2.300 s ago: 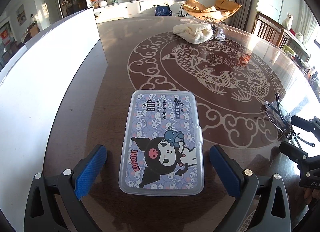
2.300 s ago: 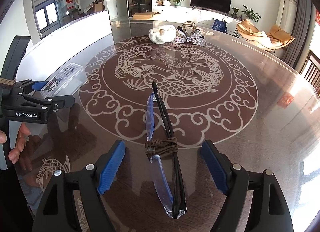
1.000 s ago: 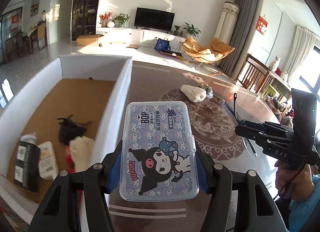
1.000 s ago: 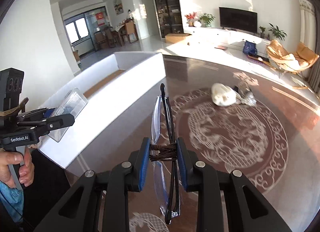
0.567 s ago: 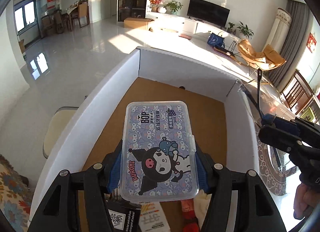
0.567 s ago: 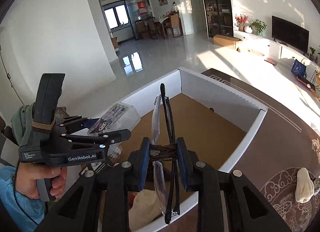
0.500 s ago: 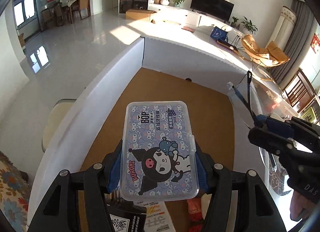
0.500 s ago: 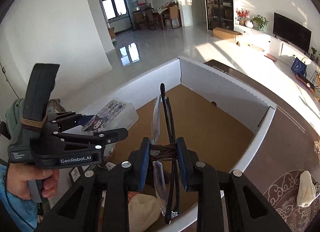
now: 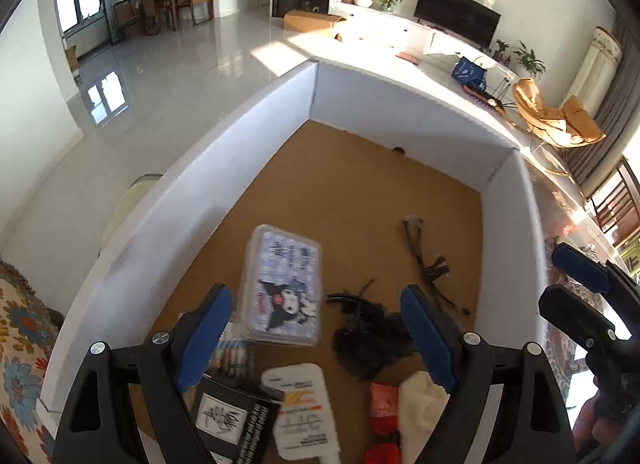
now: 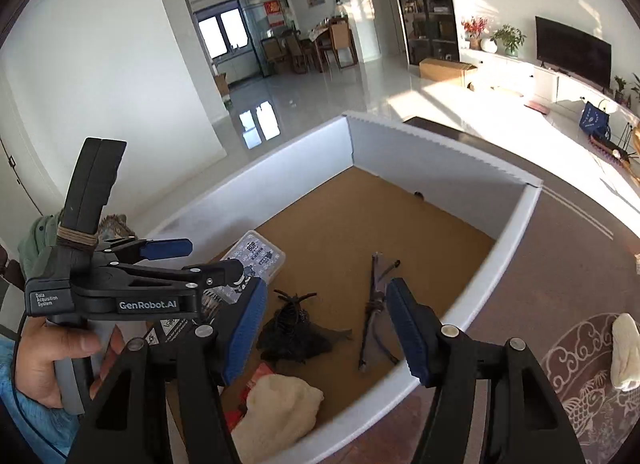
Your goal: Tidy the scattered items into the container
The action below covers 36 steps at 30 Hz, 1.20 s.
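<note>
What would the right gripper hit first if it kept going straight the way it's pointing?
Most likely the folded glasses on the box's brown floor, just ahead between the opening, empty jaws of the right gripper. Depth is uncertain.

The dark glass-topped desk [image 10: 532,296], patterned with pale scrollwork, carries the white cardboard box [image 10: 440,168] and, well apart, a cream cloth bundle [image 10: 624,350].

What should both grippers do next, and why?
Probably lift both out of the white box. The left gripper and right gripper are opening with nothing between them; the plastic case and glasses are inside.
</note>
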Each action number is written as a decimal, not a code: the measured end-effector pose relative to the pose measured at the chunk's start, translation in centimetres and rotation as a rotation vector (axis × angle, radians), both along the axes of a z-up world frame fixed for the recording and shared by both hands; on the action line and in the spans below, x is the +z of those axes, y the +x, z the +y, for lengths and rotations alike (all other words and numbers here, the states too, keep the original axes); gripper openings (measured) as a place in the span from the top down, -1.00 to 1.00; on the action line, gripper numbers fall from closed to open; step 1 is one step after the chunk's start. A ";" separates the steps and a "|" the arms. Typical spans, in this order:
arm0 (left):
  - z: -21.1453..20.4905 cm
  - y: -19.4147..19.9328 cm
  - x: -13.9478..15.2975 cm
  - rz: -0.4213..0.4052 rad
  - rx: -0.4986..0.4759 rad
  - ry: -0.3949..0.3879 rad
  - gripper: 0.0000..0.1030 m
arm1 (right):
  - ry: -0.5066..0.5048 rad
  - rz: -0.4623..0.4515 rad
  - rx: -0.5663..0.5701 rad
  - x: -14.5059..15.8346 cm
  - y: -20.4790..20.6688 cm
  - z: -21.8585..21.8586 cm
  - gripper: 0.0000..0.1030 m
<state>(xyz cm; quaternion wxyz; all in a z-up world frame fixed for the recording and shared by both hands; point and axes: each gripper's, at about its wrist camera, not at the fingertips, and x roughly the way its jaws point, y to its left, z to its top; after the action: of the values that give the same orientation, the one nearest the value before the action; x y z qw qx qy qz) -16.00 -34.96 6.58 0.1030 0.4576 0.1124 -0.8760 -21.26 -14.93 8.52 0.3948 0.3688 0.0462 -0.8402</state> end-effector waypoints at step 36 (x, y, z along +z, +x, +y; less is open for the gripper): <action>32.7 2.5 -11.5 -0.012 -0.434 -0.104 -1.00 | 0.291 -0.065 -0.643 -11.9 9.8 35.6 -0.59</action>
<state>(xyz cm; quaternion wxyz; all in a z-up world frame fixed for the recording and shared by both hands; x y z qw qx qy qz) -13.48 -2.29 -4.94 -0.0639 0.4704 -0.0345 -0.8795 -11.47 20.63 -3.36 0.0545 0.4437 0.0345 -0.8939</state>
